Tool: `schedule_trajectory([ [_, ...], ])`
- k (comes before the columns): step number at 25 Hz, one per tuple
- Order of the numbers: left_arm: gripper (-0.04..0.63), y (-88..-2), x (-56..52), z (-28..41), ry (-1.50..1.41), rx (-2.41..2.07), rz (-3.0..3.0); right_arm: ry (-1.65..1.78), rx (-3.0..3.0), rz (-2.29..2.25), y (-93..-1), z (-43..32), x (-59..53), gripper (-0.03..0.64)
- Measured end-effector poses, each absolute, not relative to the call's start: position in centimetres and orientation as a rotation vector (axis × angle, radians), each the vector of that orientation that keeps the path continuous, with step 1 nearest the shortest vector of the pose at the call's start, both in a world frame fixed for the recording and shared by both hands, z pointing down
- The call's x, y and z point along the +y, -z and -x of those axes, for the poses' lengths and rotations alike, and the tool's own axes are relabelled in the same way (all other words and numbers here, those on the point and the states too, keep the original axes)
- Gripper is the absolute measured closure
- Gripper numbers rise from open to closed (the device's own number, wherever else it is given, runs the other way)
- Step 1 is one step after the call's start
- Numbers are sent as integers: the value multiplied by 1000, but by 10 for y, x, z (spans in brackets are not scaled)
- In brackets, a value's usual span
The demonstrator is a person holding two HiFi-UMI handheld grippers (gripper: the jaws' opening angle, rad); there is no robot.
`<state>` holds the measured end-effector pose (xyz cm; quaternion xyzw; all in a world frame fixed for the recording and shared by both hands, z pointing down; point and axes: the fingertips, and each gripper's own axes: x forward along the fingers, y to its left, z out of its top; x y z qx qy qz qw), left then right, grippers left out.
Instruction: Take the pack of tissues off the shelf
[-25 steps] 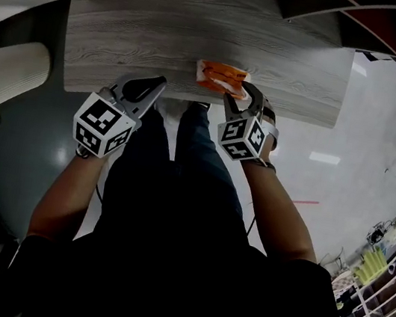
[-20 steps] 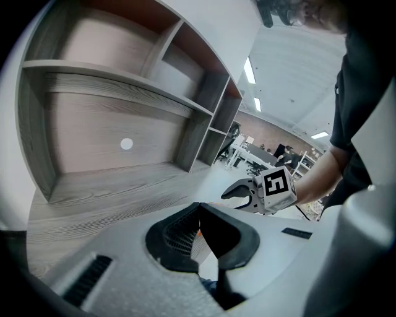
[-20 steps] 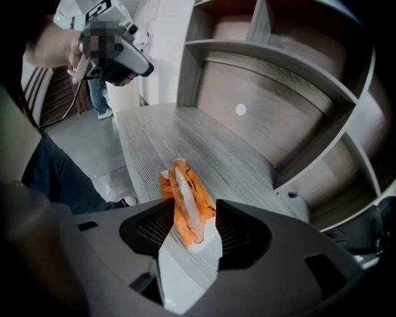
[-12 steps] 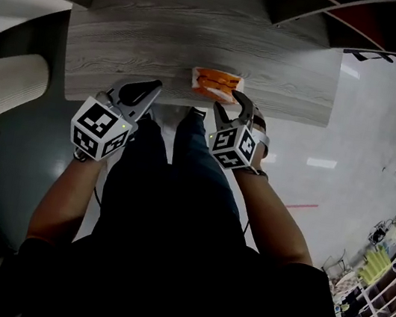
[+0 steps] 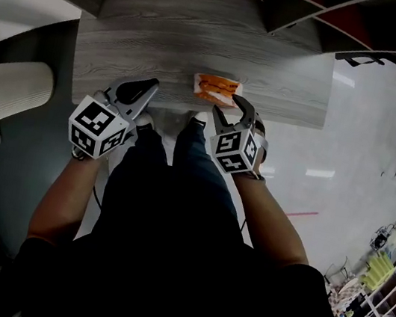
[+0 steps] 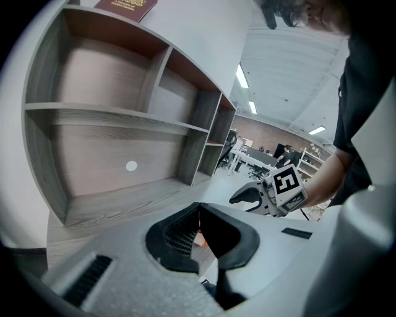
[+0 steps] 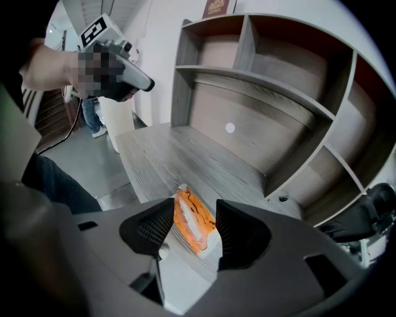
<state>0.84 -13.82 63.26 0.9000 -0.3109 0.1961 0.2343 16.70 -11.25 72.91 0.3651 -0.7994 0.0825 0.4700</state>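
The orange pack of tissues (image 5: 216, 88) lies flat on the grey wooden bottom board of the shelf (image 5: 127, 43), close to its front edge. My right gripper (image 5: 229, 108) stands open just in front of it. In the right gripper view the pack of tissues (image 7: 187, 213) shows between the two pads of the right gripper (image 7: 194, 207), which do not press on it. My left gripper (image 5: 140, 93) hovers at the board's front edge, well to the left of the pack, with its tips together and nothing held. The left gripper (image 6: 199, 209) looks into bare shelf compartments.
The shelf unit (image 7: 291, 105) has several open compartments with upright dividers above the board. A dark red booklet (image 7: 218, 7) stands on its top. A white rounded piece of furniture (image 5: 3, 81) is at the left. The person's legs (image 5: 174, 165) stand right before the board.
The right gripper has drawn back a little from the pack toward the person, and the pack stays lying on the board. The left gripper has hardly moved.
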Motion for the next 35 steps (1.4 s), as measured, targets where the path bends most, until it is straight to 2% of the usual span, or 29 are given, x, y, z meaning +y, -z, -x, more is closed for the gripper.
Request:
schedule_trajectory([
  [18,577,-537,-139,-1,-466,-885,-2622,-166,-2051,-1097,-608,-181,-120,399],
  [24,577,-496,-144,20,-437,-956,-2651,-293,-2139,-1231,-567,-203,-118,402],
  [26,577,-480,-145,23,-422,-969,-2663,-388,-2201,-1266,-552,-208,-117,442],
  [28,577,-469,-146,24,-412,-971,-2678,-460,-2262,-1304,-540,-213,-117,517],
  [30,577,-464,-148,24,-403,-966,-2688,-447,-2287,-1340,-529,-218,-117,563],
  [35,577,-456,-151,26,-393,-955,-2711,-356,-2309,-1381,-508,-221,-119,594],
])
